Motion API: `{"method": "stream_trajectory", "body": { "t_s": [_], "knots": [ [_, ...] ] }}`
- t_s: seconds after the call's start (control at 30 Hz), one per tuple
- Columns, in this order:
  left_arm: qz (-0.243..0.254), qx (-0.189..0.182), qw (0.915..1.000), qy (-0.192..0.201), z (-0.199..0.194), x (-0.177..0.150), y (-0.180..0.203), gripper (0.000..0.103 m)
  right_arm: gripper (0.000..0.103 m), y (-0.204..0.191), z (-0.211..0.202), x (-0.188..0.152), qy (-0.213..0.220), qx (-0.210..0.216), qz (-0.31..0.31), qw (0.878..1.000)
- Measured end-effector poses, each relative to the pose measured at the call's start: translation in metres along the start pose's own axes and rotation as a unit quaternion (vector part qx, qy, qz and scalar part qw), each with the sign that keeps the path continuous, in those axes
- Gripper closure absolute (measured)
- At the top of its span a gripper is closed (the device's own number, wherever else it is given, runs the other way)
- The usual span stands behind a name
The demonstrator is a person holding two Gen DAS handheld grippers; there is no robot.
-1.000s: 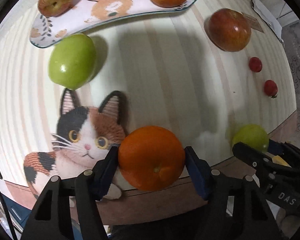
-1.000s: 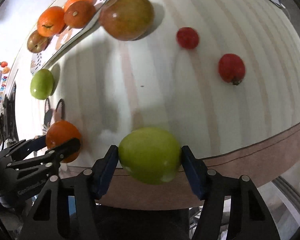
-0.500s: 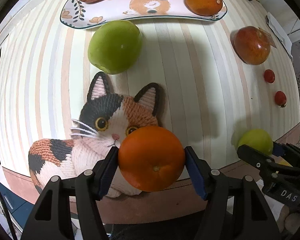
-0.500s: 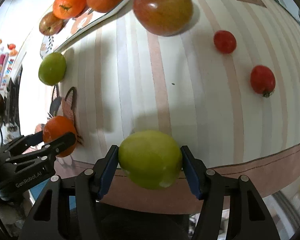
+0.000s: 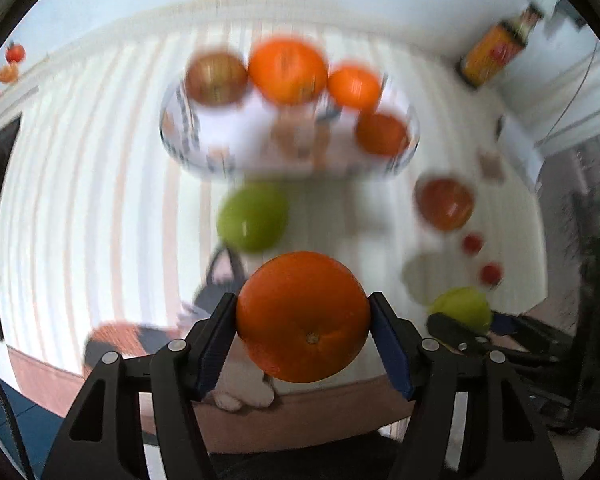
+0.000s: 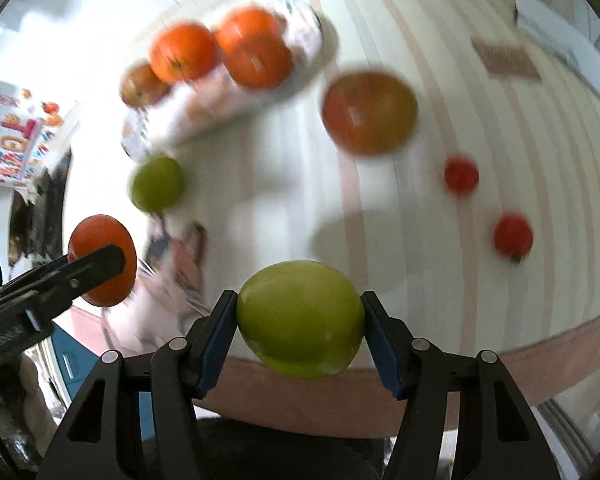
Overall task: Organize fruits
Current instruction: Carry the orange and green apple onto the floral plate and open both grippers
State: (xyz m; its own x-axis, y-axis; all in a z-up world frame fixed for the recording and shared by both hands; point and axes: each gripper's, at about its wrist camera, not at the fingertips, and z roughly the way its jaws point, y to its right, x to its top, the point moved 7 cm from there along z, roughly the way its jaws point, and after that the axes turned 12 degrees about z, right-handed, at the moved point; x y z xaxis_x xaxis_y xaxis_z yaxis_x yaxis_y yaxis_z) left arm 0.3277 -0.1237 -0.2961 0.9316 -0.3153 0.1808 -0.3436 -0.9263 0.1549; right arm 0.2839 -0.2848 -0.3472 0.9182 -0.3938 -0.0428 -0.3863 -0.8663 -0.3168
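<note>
My left gripper (image 5: 302,316) is shut on an orange (image 5: 302,336) and holds it above the table's near edge. My right gripper (image 6: 298,318) is shut on a green apple (image 6: 300,332), also raised near the front edge. A patterned plate (image 5: 236,156) at the back holds three oranges and a reddish apple (image 5: 216,78). A second green apple (image 5: 252,216) lies in front of the plate. A large red apple (image 5: 444,204) and two small red tomatoes (image 6: 461,174) (image 6: 513,236) lie to the right. Both views are motion-blurred.
A cat-shaped mat (image 5: 220,280) lies on the striped table under my left gripper. A yellow-labelled bottle (image 5: 492,52) stands at the back right by the wall. The table's brown front edge (image 6: 560,344) runs just below both grippers.
Both grippers have lifted and tilted up with their fruit still held. The plate and loose fruit now sit farther off, and the wall and bottle have come into view.
</note>
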Motion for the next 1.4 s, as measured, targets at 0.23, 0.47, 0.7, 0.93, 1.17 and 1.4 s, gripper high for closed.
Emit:
{"method": "stream_trajectory", "body": {
  "t_s": [0.23,0.47,0.7,0.93,1.17,1.4],
  "knots": [
    [-0.012,0.008,0.9975,0.07,-0.051,0.063,-0.027,0.04,0.039,-0.057,-0.043,0.054,0.053,0.039,-0.038,0.997],
    [-0.048,0.026,0.9972,0.052,-0.028,0.099,-0.077,0.04,0.039,-0.112,-0.024,0.099,0.057,0.058,-0.061,0.995],
    [-0.093,0.007,0.9953,-0.023,0.035,0.102,-0.111,0.04,0.039,-0.14,0.046,0.117,0.025,0.023,-0.092,0.995],
    [-0.117,-0.01,0.9915,-0.056,0.066,0.103,-0.125,0.04,0.039,-0.153,0.082,0.117,0.006,0.019,-0.102,0.995],
    [-0.121,-0.015,0.9899,-0.073,0.077,0.103,-0.127,0.039,0.038,-0.165,0.105,0.119,-0.019,0.044,-0.098,0.994],
    [-0.128,-0.015,0.9889,-0.074,0.079,0.097,-0.131,0.034,0.007,-0.162,0.114,0.113,-0.047,0.055,-0.078,0.994]
  ]
}}
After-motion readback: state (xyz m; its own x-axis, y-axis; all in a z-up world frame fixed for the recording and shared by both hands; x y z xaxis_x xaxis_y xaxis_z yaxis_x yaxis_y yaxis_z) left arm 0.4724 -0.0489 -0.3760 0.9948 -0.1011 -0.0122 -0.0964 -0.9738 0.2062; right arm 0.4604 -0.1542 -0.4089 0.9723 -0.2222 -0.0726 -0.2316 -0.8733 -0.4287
